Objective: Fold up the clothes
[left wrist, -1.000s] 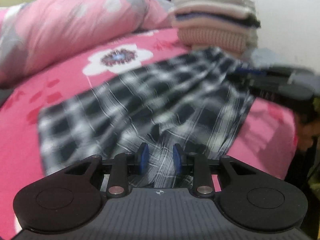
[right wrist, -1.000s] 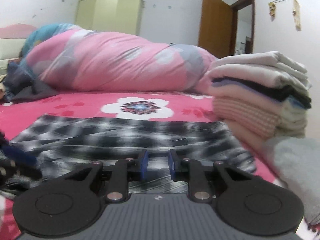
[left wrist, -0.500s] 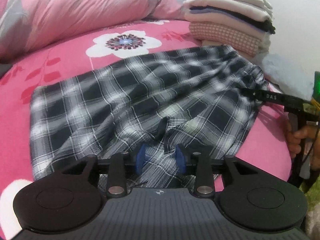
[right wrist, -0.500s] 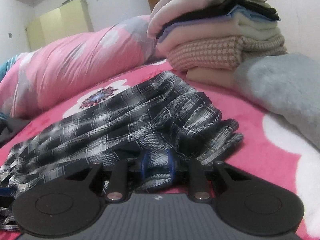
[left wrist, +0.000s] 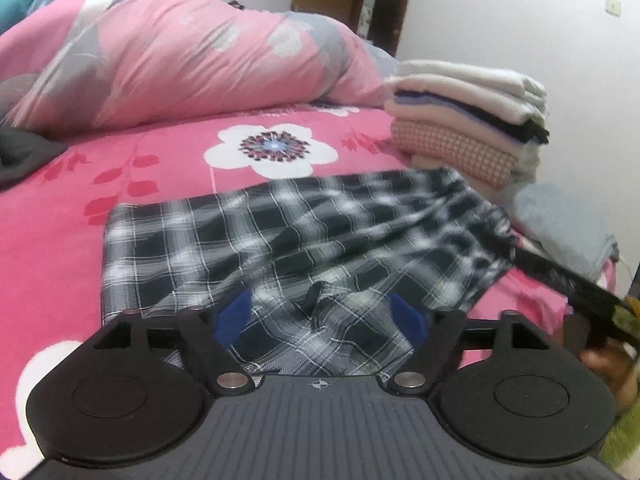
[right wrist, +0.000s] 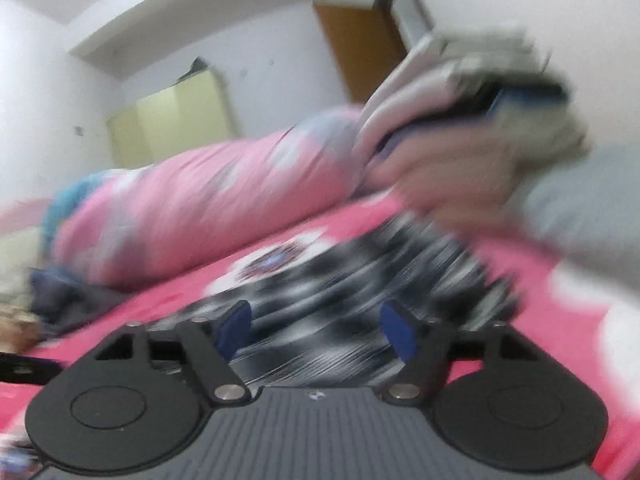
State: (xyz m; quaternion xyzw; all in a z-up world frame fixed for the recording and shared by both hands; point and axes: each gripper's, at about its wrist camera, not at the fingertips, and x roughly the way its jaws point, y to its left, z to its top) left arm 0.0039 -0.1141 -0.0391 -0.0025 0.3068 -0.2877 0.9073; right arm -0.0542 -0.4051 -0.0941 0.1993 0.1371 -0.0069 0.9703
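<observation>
Garment: checked black-and-white garment [left wrist: 304,236] lies spread on the pink flowered bed [left wrist: 160,160], near edge rumpled.
Left gripper [left wrist: 320,320]: blue pads wide apart over the rumpled edge, clamping nothing.
Right gripper [right wrist: 316,326]: pads apart above the garment; view blurred.
Stack: folded clothes [left wrist: 468,120] just beyond the garment.
Quilt: pink quilt [left wrist: 180,64] behind.

— How does the left gripper [left wrist: 320,316] stand?
— Low at the near edge of the plaid garment [left wrist: 288,240], blue pads spread wide, nothing between them.
— And the right gripper [right wrist: 318,326]?
— Spread too, tilted, over the garment's far end; its view is blurred.
</observation>
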